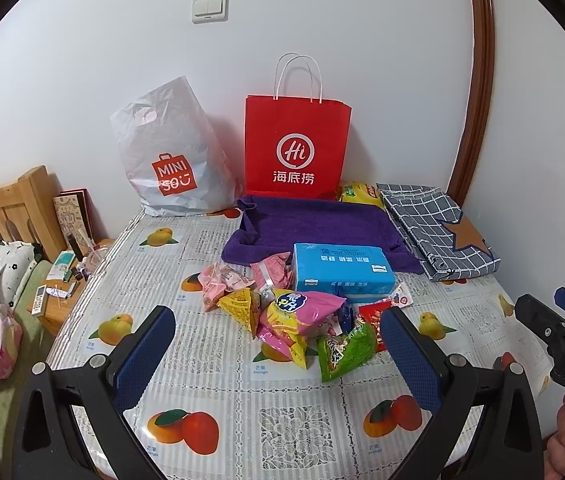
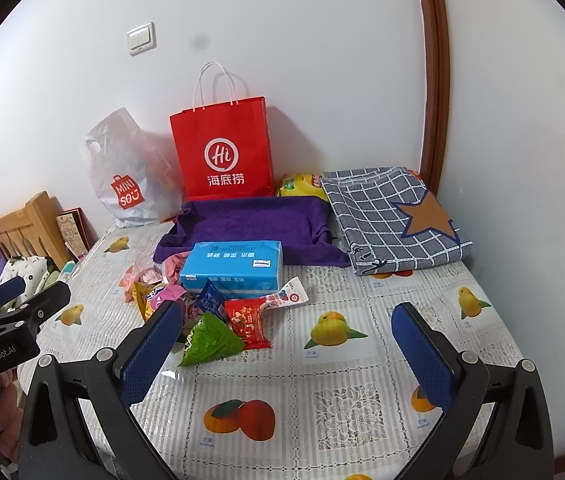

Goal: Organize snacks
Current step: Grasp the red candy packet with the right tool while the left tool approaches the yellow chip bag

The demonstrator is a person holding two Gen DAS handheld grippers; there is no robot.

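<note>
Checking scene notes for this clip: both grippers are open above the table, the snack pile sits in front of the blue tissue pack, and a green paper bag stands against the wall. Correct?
One error: the paper bag against the wall is red, not green, as the left wrist view shows. The left gripper and right gripper are open, and the snack pile sits before the blue tissue pack.

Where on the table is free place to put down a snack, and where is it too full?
Free: the near table in front of the green packet, and the right side below the checked cloth. Also left, below the white bag. Crowded: the snack pile by the blue box.
</note>
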